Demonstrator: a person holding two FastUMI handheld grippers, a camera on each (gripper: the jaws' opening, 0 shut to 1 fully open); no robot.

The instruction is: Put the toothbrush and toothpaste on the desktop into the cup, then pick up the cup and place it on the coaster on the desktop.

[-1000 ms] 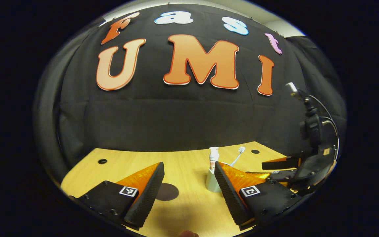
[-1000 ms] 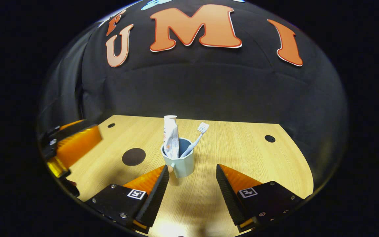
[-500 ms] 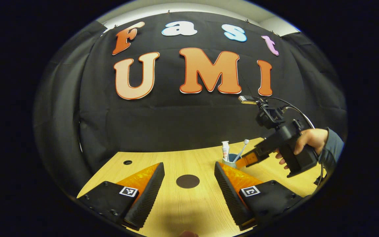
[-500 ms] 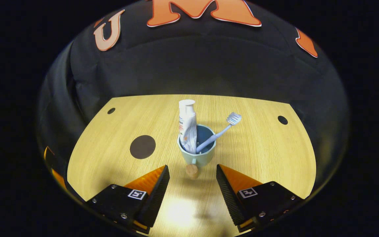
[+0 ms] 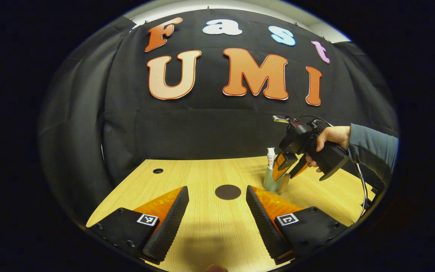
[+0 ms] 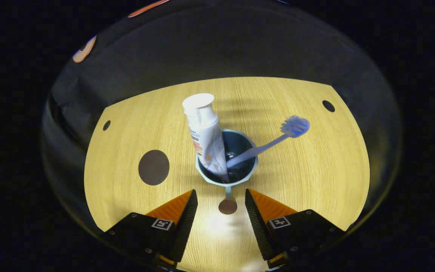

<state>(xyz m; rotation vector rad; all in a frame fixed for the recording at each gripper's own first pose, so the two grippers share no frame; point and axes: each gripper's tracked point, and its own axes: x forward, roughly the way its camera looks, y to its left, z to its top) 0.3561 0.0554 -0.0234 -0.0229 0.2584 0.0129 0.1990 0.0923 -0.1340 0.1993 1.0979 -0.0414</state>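
A pale green cup (image 6: 207, 176) stands upright on the wooden desktop (image 6: 296, 177). A white toothpaste tube (image 6: 204, 132) and a light blue toothbrush (image 6: 274, 141) stand in it. My right gripper (image 6: 220, 192) hangs open just above and behind the cup, its fingers on either side of the cup's round-ended handle (image 6: 228, 206) without touching it. The dark round coaster (image 6: 153, 167) lies to the cup's left. In the left gripper view, my left gripper (image 5: 216, 189) is open and holds nothing. Beyond it lie the coaster (image 5: 227, 192), the cup (image 5: 269, 183) and the right gripper (image 5: 288, 174).
A hand (image 5: 330, 136) in a grey-blue sleeve (image 5: 372, 147) holds the right gripper, with a cable trailing behind it. Small round holes (image 6: 328, 105) (image 6: 106, 125) mark the desktop's far corners. The black cloth wall closes the back of the desk.
The right gripper has tipped downward and closed in over the cup, so the handle now sits between its open fingers. The left gripper has swung aside, away from the cup.
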